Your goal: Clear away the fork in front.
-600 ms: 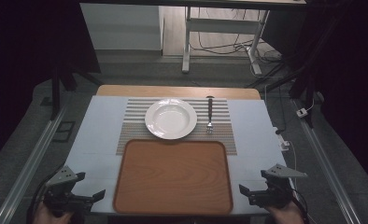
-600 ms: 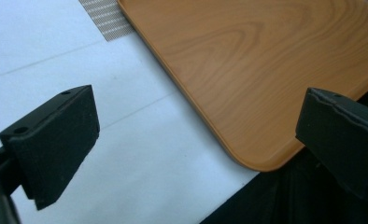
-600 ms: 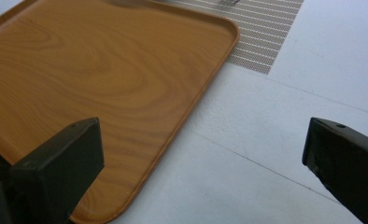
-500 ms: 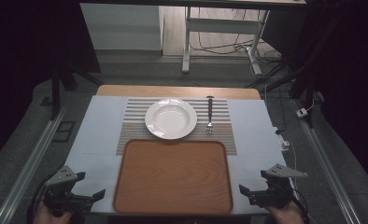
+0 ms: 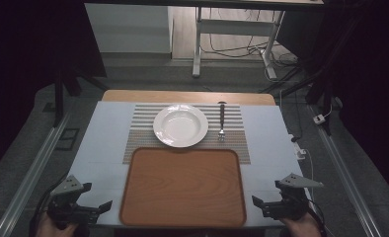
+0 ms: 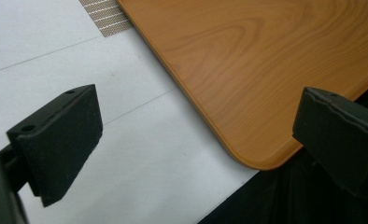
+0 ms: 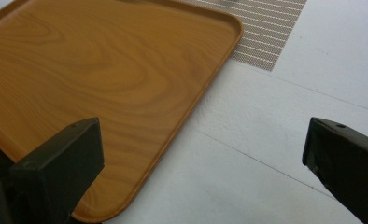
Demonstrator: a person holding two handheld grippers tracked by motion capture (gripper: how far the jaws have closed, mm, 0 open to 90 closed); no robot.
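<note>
A person stands at the near edge of a white table (image 5: 98, 148), holding a black two-jaw tool in each hand. The left gripper (image 5: 101, 207) hovers at the near left corner of the table, its jaws spread wide with nothing between them; in the left gripper view (image 6: 196, 140) the two black jaws frame bare table and the rounded near corner of the wooden tray (image 6: 266, 70). The right gripper (image 5: 259, 203) sits at the near right corner, also wide open and empty; in the right gripper view (image 7: 201, 163) one jaw hangs over the tray's edge (image 7: 102, 70) and the other over the white surface beside it. Neither tool touches anything that I can see.

The tray (image 5: 182, 185) lies flat in the middle of the near half of the table, between the two grippers and just beside each, its far edge overlapping a striped placemat (image 5: 138, 133). On that mat, beyond the tray, rests a white plate (image 5: 180, 125), and just to its right lies a fork (image 5: 221, 121) pointing its tines toward the tray. A bare strip of wooden tabletop (image 5: 187, 96) shows past the mat, and beyond it stands a desk frame with cables on the floor (image 5: 232, 49)
</note>
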